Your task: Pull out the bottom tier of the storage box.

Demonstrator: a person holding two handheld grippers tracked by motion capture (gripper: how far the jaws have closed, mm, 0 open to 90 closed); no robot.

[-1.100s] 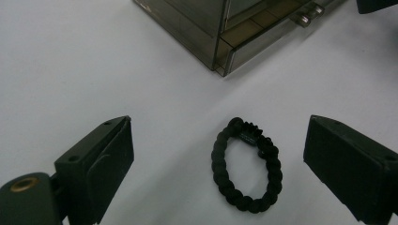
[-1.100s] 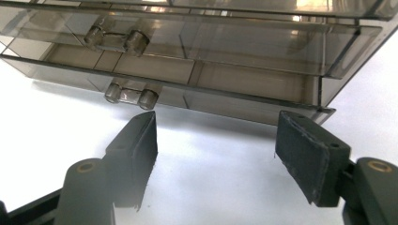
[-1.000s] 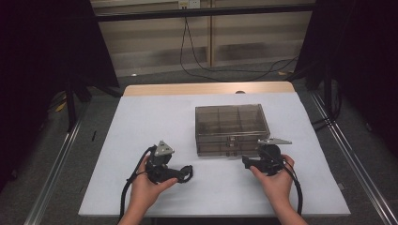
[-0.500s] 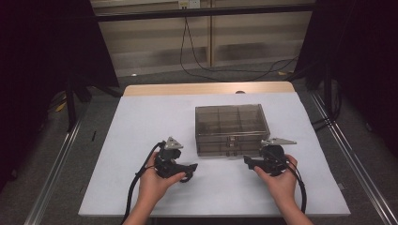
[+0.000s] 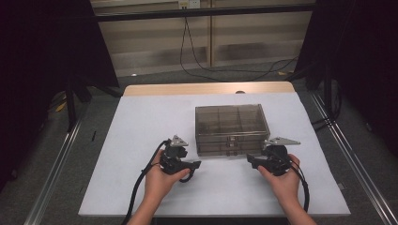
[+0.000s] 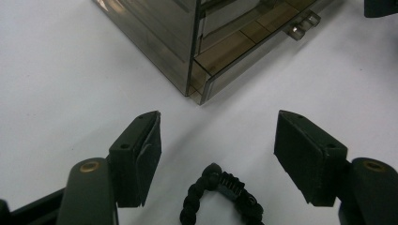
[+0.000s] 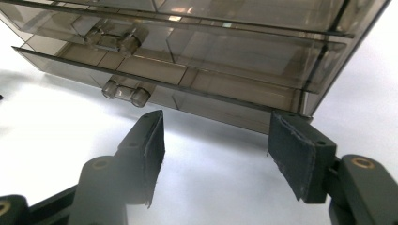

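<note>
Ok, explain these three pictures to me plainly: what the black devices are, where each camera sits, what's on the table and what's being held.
A person sits at a white table and holds hand-operated tongs in each hand: the left tongs and the right tongs. One picture looks down from a camera above the table. The other two come from cameras riding on the tongs, looking along their black jaws. On the table stands a smoky see-through drawer box with small clear handles on its drawers. Both tongs point at its front from either side. The left tongs and right tongs have just been closing, but nothing is between their jaws; nothing is held.
</note>
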